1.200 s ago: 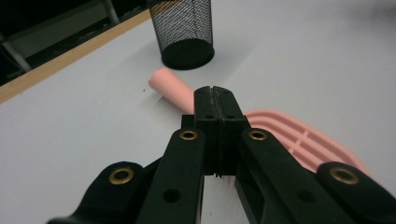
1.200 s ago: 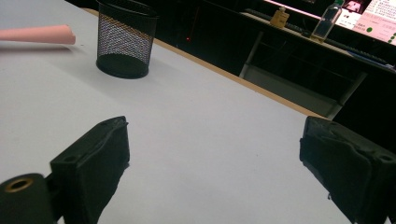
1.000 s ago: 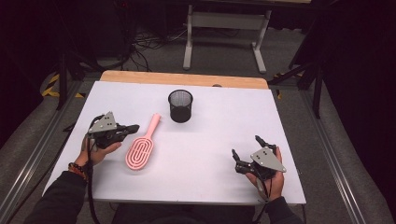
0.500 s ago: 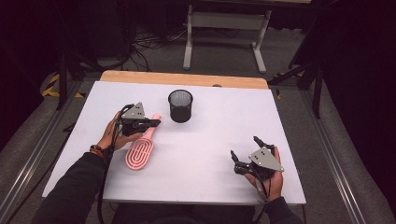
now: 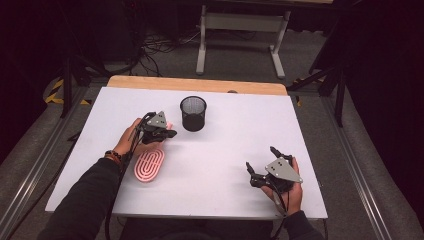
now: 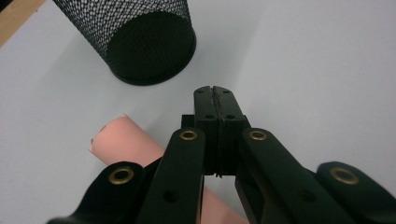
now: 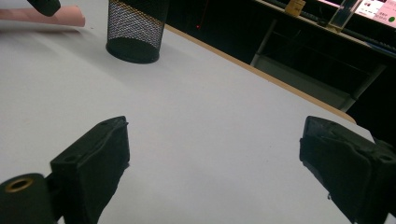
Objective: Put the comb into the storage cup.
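Flat white matte tabletop (image 5: 225, 150), wood strip at far edge. Round black mesh cup (image 5: 193, 113) upright near centre-back. Pink oval ribbed brush (image 5: 149, 164) lying flat, handle under left gripper (image 6: 215, 93), fingers clenched, empty. Right gripper (image 7: 212, 154) fingers released, wide apart, nr front-right.

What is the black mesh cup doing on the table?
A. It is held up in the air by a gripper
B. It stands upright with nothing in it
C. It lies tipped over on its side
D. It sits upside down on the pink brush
B: in the high view the black mesh cup stands upright on the white table, its open top showing nothing inside, apart from the pink brush.
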Demonstrator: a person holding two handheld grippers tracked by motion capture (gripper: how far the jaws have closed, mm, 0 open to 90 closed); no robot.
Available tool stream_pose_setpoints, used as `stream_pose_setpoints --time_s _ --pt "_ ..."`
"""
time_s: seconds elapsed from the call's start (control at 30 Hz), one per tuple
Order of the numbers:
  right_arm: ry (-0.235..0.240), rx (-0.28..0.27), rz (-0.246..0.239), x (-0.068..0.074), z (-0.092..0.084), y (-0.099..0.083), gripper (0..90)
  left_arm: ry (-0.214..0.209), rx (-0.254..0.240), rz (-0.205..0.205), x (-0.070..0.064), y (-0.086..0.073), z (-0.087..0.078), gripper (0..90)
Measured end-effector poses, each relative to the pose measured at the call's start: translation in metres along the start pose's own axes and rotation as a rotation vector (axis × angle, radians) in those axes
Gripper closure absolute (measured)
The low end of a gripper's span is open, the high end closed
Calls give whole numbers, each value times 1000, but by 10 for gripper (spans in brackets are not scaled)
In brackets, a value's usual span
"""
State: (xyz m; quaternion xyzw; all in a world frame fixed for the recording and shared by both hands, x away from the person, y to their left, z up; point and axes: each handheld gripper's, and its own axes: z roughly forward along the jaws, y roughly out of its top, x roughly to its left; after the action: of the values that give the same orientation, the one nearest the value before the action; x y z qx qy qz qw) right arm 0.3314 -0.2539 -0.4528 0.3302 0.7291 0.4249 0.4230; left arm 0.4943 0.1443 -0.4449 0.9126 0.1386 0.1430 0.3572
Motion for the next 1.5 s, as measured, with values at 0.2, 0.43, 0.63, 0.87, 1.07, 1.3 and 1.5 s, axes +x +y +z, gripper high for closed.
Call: stream_pose_setpoints --time_s 0.2,0.43,0.63,0.87,1.07,1.3,1.5 --pt "15 24 -5 0 3 -2 92 17 42 -10 6 -7 5 896" --pt "26 46 -4 1 7 -3 92 50 83 -31 12 -13 6 896" --pt "40 58 -24 4 8 -4 92 62 124 -37 14 -18 4 896" --pt "45 64 -20 3 8 -4 91 68 169 -65 19 -29 -6 895" --pt "56 76 -25 3 9 -4 91 71 205 -60 19 -34 -13 893" --pt "62 76 -17 2 9 -5 92 31 252 -63 13 -45 -26 889" --pt "63 77 -15 1 8 -4 91 25 258 -64 8 -50 -32 885"
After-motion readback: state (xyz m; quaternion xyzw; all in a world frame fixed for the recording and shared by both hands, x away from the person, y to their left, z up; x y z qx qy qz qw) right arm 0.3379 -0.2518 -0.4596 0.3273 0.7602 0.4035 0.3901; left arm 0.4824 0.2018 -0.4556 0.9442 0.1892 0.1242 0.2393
